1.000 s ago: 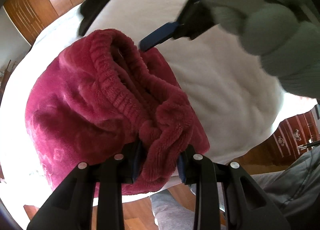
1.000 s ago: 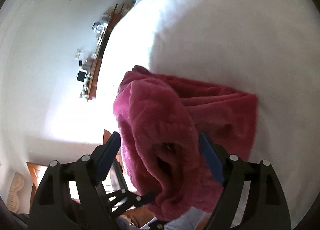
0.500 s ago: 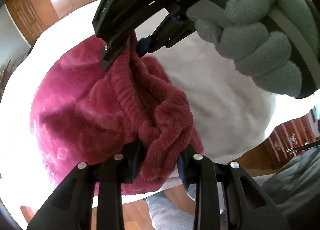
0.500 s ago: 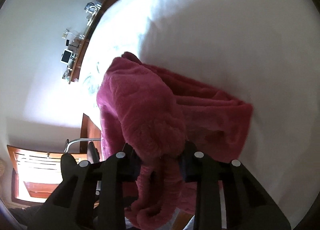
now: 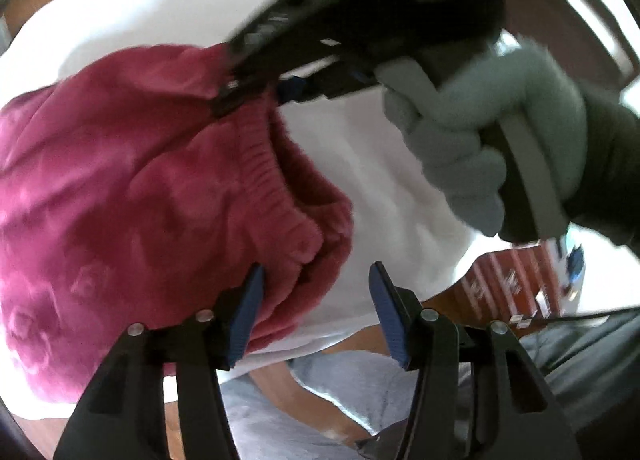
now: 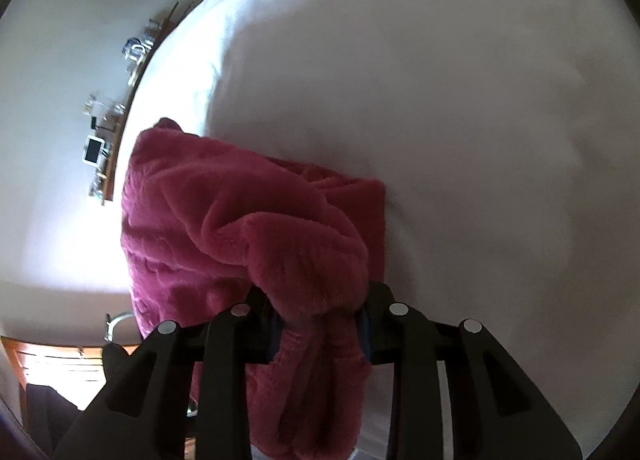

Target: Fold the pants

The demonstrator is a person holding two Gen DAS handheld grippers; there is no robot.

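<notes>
Fuzzy magenta pants [image 5: 132, 196] lie bunched on a white bed [image 5: 392, 180], their ribbed waistband toward me. My left gripper [image 5: 316, 312] is open just off the near waistband edge, with its left pad against the cloth. My right gripper [image 6: 320, 324] is shut on a bunched fold of the pants [image 6: 248, 228] and lifts it off the bed [image 6: 460, 120]. The right gripper also shows in the left wrist view [image 5: 256, 88], clamped on the far waistband and held by a grey-gloved hand [image 5: 480, 140].
Wooden cupboards [image 5: 520, 284] stand beyond the bed edge. The person's grey trousers [image 5: 360, 400] are below the left gripper. A wall shelf with small items [image 6: 108, 132] is at the left of the right wrist view.
My left gripper has opened and let go of the waistband. My right gripper, open a second ago, has shut on the pants and raised the fold.
</notes>
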